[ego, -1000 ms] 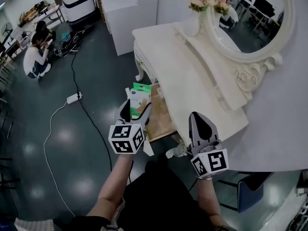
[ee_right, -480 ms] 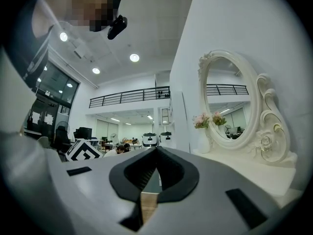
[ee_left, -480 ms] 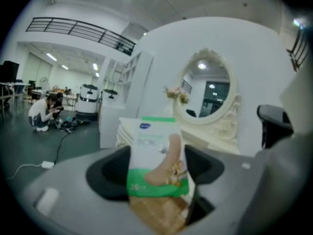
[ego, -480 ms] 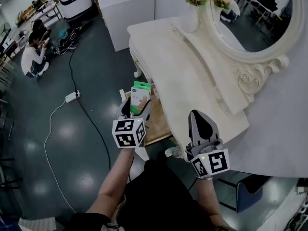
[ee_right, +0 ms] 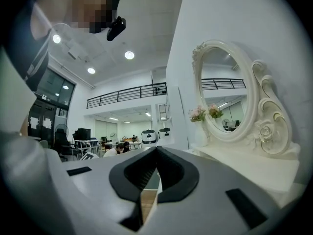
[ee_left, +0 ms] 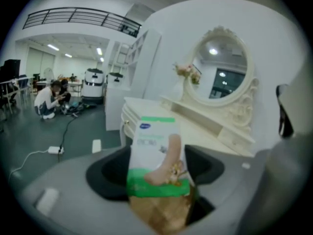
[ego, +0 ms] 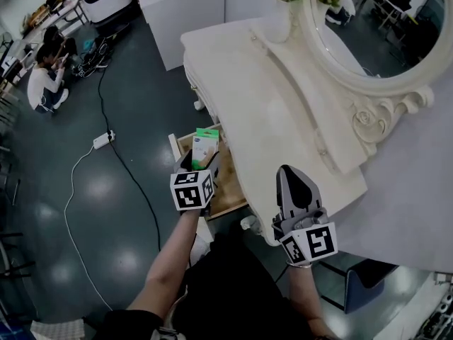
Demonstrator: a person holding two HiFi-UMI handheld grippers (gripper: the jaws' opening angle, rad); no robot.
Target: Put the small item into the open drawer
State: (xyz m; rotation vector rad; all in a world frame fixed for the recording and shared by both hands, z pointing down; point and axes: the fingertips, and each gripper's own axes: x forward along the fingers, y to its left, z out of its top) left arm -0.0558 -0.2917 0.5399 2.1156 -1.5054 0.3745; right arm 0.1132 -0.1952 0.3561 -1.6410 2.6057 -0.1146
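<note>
Item under inspection: a flat white-and-green packet (ee_left: 157,155) printed with a foot. I find it clenched between the jaws of the left gripper (ee_left: 156,169), which stand apart only by the packet's thickness and press on its lower part. The packet stands upright, its green top edge clear of the jaws. In the left gripper view its bottom portion is a brownish blur and I cannot make out its print.

From the head view, the packet (ego: 206,147) hangs over the open wooden-bottomed drawer (ego: 231,184), above its outer end. I cannot tell whether it touches the drawer. The left gripper (ego: 200,161) and its marker cube cover part of the drawer, and the inner end runs under the cream ornate dressing-table worktop (ego: 255,98).

The right gripper (ego: 293,173) is held over the near edge of the worktop, well apart from the packet. In its own view the right gripper (ee_right: 155,152) has its jaws closed tip to tip with nothing between them.

Beyond: an oval cream-framed mirror (ego: 382,27), cut off at the frame edge, and a white vase of pink flowers (ego: 282,9) at the back of the worktop. A person (ego: 42,83) crouches on the dark floor (ego: 85,211).
</note>
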